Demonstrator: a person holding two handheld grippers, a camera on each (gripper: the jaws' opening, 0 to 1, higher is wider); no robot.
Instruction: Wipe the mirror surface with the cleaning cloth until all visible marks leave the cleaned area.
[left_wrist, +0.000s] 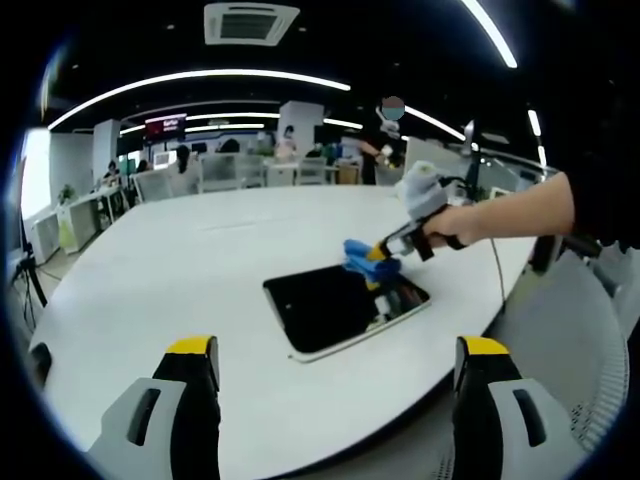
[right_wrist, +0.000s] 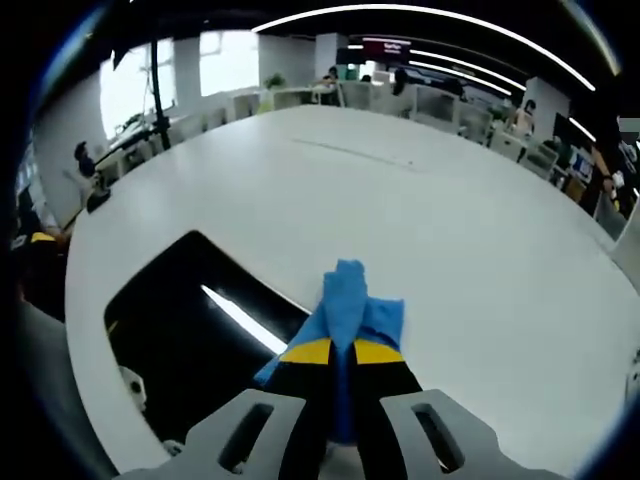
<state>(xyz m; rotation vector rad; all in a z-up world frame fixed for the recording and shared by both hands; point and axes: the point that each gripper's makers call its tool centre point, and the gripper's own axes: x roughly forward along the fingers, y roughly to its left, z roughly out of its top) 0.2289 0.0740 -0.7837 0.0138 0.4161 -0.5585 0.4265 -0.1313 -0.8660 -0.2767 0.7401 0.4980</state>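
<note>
I have the right gripper (right_wrist: 338, 352) pinching the blue cleaning cloth (right_wrist: 350, 300) between its jaws, pressed together on the fabric, with the cloth's free end spilling out onto the mirror's edge. The mirror (left_wrist: 330, 305) lies flat on the white table (left_wrist: 170, 260), a dark rounded rectangle near the table's near right edge, and in the left gripper view the person's hand (left_wrist: 470, 220) brings the right gripper in from the right so the cloth meets the mirror's far right corner. My left gripper (left_wrist: 335, 375) hangs back off the near side, jaws spread wide and holding nothing. I judge the wiping barely under way: the cloth sits at one corner, and most of the glass lies untouched by it. I cannot make out marks on the glass; it reflects a ceiling light strip (right_wrist: 240, 318), which could mask smears. Nothing stands on the table around the mirror. Desks and chairs (left_wrist: 240, 172) stand well beyond the far edge, out of the way.
</note>
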